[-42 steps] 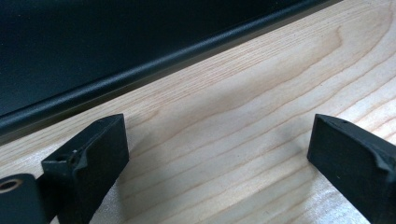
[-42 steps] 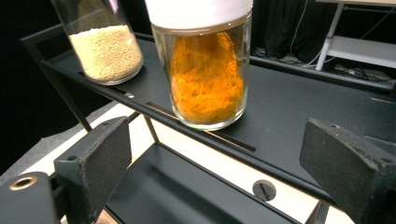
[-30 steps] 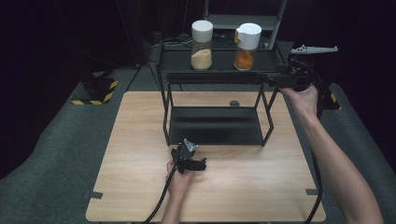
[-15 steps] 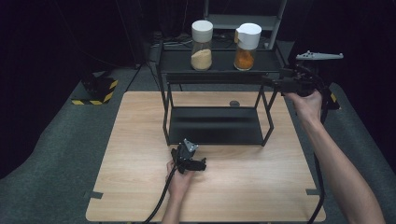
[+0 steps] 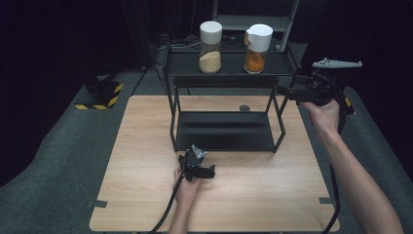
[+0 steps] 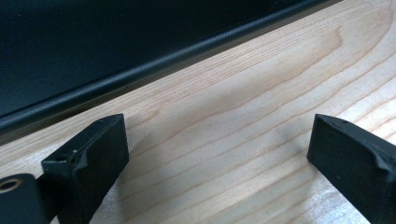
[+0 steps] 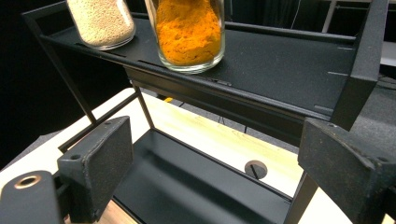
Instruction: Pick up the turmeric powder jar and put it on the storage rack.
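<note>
Dark curtains and grey carpet surrounded a pale wooden table (image 5: 146,146), on which stood a black two-tier metal shelf rack (image 5: 229,80). At the right gripper (image 5: 285,91) the fingers (image 7: 95,163) stood wide apart with nothing between them, though they had just been closing a little; they pointed level at the right end of the rack's top shelf, close to its corner post but apart from it. Beyond them, in the right gripper view, the glass jar of orange powder with a white lid (image 7: 189,32) stood upright on that top shelf, nearest the fingers, and the glass jar of beige powder with a white lid (image 7: 102,18) stood just beside it farther along. The left gripper (image 5: 198,168) rested low on the table just in front of the rack's bottom shelf, its fingers (image 6: 88,158) likewise wide and empty over bare wood. The step in hand appeared to be the right hand's approach to the orange jar, with the grasp not yet made. The next move would probably call for lifting the fingers above the shelf's raised rim, carrying them along the shelf until the jar's glass body sat between them, and closing below the lid without knocking the beige jar alongside. A small dark round disc (image 5: 244,107) lay on the table behind the rack.
</note>
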Action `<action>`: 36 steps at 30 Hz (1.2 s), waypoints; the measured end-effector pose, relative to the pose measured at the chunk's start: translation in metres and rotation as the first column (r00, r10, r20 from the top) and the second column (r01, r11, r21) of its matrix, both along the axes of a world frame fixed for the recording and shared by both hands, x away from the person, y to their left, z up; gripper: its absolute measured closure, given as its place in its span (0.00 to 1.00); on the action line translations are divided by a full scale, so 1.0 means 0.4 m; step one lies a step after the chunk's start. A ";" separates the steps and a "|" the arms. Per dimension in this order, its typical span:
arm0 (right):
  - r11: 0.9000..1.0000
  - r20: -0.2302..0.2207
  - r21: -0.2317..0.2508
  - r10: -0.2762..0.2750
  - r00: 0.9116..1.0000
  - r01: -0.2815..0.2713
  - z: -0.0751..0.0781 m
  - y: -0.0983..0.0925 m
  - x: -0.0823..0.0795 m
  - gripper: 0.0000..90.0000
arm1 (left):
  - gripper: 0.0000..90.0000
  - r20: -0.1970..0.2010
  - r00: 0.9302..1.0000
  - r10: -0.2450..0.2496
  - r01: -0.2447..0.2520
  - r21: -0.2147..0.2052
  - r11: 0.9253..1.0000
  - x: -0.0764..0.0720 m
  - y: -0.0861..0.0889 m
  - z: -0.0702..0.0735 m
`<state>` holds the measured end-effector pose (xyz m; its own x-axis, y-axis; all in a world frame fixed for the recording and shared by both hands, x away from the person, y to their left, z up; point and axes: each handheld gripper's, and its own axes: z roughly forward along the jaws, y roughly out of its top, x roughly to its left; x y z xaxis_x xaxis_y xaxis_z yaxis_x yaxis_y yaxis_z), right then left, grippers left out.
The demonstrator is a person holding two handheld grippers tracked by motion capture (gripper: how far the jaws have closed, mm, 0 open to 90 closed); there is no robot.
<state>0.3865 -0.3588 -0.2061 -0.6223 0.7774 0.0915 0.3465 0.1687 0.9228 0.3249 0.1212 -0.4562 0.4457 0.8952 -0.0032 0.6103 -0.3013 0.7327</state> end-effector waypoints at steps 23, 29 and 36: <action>1.000 -0.009 -0.007 0.013 1.000 -0.013 -0.059 -0.024 -0.033 0.12 | 0.06 0.000 1.000 0.000 0.000 0.000 1.000 0.000 0.000 0.000; 1.000 -0.013 -0.009 0.019 1.000 -0.020 -0.079 -0.026 -0.037 0.12 | 0.06 0.001 1.000 0.000 0.000 0.000 1.000 0.000 0.000 0.000; 1.000 -0.018 0.000 0.024 1.000 -0.024 -0.102 -0.034 -0.041 0.12 | 0.06 0.000 1.000 0.000 0.000 0.000 1.000 0.000 0.000 0.000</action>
<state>0.3699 -0.3723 -0.2468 -0.6392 0.7621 0.1028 0.3588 0.1773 0.9164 0.3249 0.1212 -0.4562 0.4459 0.8951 -0.0026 0.6099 -0.3017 0.7328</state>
